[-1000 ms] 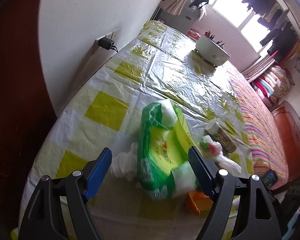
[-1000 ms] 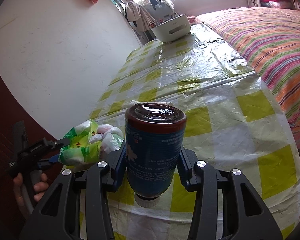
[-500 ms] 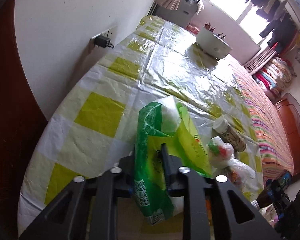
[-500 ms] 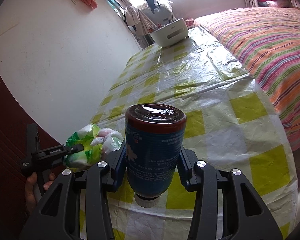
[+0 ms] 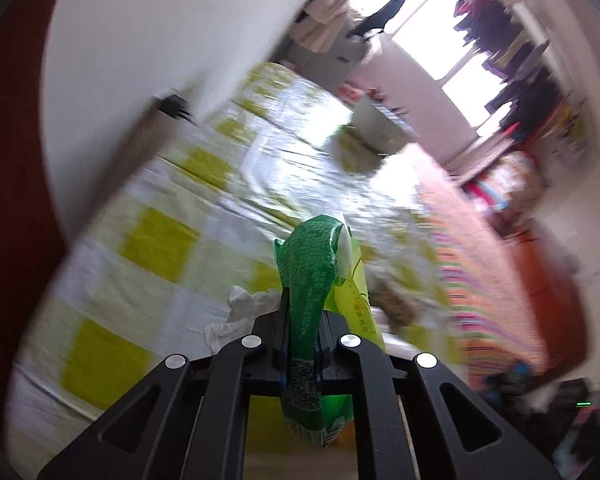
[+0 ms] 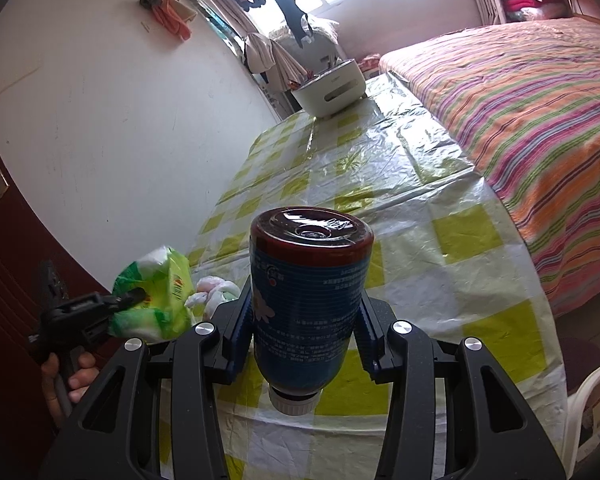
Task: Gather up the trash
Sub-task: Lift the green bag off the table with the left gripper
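My left gripper point(image 5: 302, 320) is shut on a green and yellow plastic wrapper point(image 5: 308, 276), lifted above the checked tablecloth point(image 5: 156, 236); the view is blurred. The wrapper point(image 6: 156, 292) and left gripper point(image 6: 132, 298) also show at the left of the right wrist view. My right gripper point(image 6: 300, 312) is shut on a blue-labelled bottle point(image 6: 304, 292) held upside down, white cap toward the camera, above the table's near end. Crumpled white tissue point(image 5: 244, 308) lies on the cloth beside the wrapper; a bunched plastic bag point(image 6: 212, 292) lies near it.
A white basket point(image 6: 332, 88) stands at the table's far end. A striped bed point(image 6: 532, 112) runs along the right side. A white wall point(image 6: 120, 112) borders the left, with a plug in a socket point(image 5: 176, 106). A white plastic chair point(image 6: 588, 396) stands at lower right.
My left gripper closed on the wrapper and lifted it, swinging fast so the view blurs. My right gripper kept hold of the bottle and drew back slightly from the table.
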### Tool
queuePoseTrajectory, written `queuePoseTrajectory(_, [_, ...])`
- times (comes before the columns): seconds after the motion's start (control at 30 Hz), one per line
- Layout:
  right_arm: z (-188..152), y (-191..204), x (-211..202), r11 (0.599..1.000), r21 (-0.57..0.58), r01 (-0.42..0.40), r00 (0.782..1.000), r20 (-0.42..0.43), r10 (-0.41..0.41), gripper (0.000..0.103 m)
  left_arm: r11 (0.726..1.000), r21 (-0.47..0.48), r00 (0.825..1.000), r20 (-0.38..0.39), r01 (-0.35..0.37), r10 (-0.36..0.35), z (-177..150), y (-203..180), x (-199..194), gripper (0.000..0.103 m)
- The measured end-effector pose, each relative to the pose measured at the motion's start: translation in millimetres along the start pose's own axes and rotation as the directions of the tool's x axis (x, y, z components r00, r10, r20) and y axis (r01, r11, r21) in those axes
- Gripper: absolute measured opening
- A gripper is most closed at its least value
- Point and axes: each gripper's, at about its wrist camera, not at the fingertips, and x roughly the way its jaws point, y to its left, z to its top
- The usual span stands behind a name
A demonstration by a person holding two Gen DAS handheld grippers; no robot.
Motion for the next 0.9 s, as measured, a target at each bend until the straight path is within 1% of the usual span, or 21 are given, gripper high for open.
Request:
queuePoseTrajectory(0.03, [1,-1,-1,1.0,-0.001,0.002,1.0,0.003,-0.002,0.043,0.998,-0.017,0.998,0.003,0.065,-0.065,0,-1,-2,0.008])
queuePoseTrajectory(0.07, [0,-1,-2,1.0,-0.001,0.005,1.0,0.005,-0.005,0.042,0.999,-0.006,0.998,0.012,0.054,-0.054,0,-2,-3,0.008])
queuePoseTrajectory(0.1, [0,-1,-2,1.0,0.0,0.005,1.0,0.005,-0.005,0.042,0.999,0.032,0.999,0.039,-0.023,0.022,-1,-6,-3,0.008])
queuePoseTrajectory(0.13, [0,-2,-3,1.0,-0.001,0.005,1.0,0.005,-0.005,0.042,0.998,0.052,0.998,0.055,-0.047,0.044,-2,-9,-3,0.008])
queuePoseTrajectory(0.17, [0,-2,-3,1.0,0.001,0.005,1.0,0.007,-0.005,0.043,0.999,0.039,0.999,0.04,-0.005,0.004,-2,-8,-2,0.008])
queuePoseTrajectory(0.2, [-1,-2,-4,1.0,0.002,0.005,1.0,0.009,-0.005,0.043,0.997,0.002,0.997,0.012,0.077,-0.077,-2,-5,-1,0.008])
queuePoseTrajectory(0.23, [0,-3,-4,1.0,0.001,0.004,1.0,0.011,-0.004,0.043,0.977,-0.059,0.978,-0.016,0.205,-0.206,-1,-1,-1,0.008])
queuePoseTrajectory(0.27, [0,-3,-5,1.0,0.002,0.005,1.0,0.013,-0.005,0.042,0.972,-0.067,0.974,-0.024,0.223,-0.225,-1,-1,0,0.008])
queuePoseTrajectory(0.3, [1,-4,-5,1.0,0.002,0.006,1.0,0.015,-0.006,0.042,0.979,-0.05,0.979,-0.03,0.198,-0.199,-1,-4,1,0.008])
queuePoseTrajectory(0.33, [0,-4,-5,1.0,0.005,0.006,1.0,0.014,-0.006,0.043,0.992,0.011,0.991,-0.041,0.125,-0.124,-3,-10,5,0.008])
queuePoseTrajectory(0.37, [0,-5,-4,1.0,0.007,0.005,1.0,0.013,-0.005,0.042,0.991,0.021,0.99,-0.058,0.13,-0.128,-5,-12,9,0.008])
queuePoseTrajectory(0.4, [0,-5,-4,1.0,0.007,0.004,1.0,0.012,-0.004,0.042,0.985,0.002,0.981,-0.091,0.171,-0.17,-8,-13,13,0.008])
queuePoseTrajectory(0.43, [-1,-4,-4,1.0,0.005,0.003,1.0,0.012,-0.003,0.043,0.972,-0.029,0.961,-0.144,0.233,-0.235,-11,-13,20,0.008])
queuePoseTrajectory(0.47, [-1,-2,-5,1.0,0.001,0.002,1.0,0.014,-0.002,0.043,0.965,-0.031,0.949,-0.175,0.26,-0.262,-14,-17,23,0.008])
queuePoseTrajectory(0.5, [0,-2,-6,1.0,-0.001,0.002,1.0,0.016,-0.002,0.043,0.968,-0.008,0.952,-0.175,0.252,-0.249,-16,-22,24,0.008])
queuePoseTrajectory(0.53, [0,-1,-6,1.0,-0.003,0.0,1.0,0.016,0.0,0.042,0.975,0.047,0.966,-0.156,0.217,-0.207,-19,-30,22,0.008])
queuePoseTrajectory(0.6, [-1,-1,-7,1.0,-0.003,-0.003,1.0,0.017,0.003,0.042,0.977,0.079,0.974,-0.122,0.199,-0.189,-22,-38,18,0.007])
queuePoseTrajectory(0.63, [-1,0,-8,1.0,-0.004,-0.004,1.0,0.018,0.004,0.042,0.977,0.1,0.98,-0.092,0.187,-0.178,-23,-43,13,0.006])
queuePoseTrajectory(0.73, [1,-2,-11,1.0,-0.006,-0.006,1.0,0.028,0.006,0.043,0.974,0.172,0.988,-0.059,0.149,-0.141,-25,-53,3,0.005])
queuePoseTrajectory(0.8, [1,-1,-14,1.0,-0.006,-0.009,0.999,0.032,0.009,0.042,0.971,0.2,0.992,-0.04,0.129,-0.123,-29,-60,-3,0.005])
queuePoseTrajectory(0.9, [2,0,-22,1.0,-0.018,-0.007,0.999,0.046,0.008,0.042,0.956,0.267,0.993,-0.021,0.118,-0.116,-36,-72,-9,0.005])
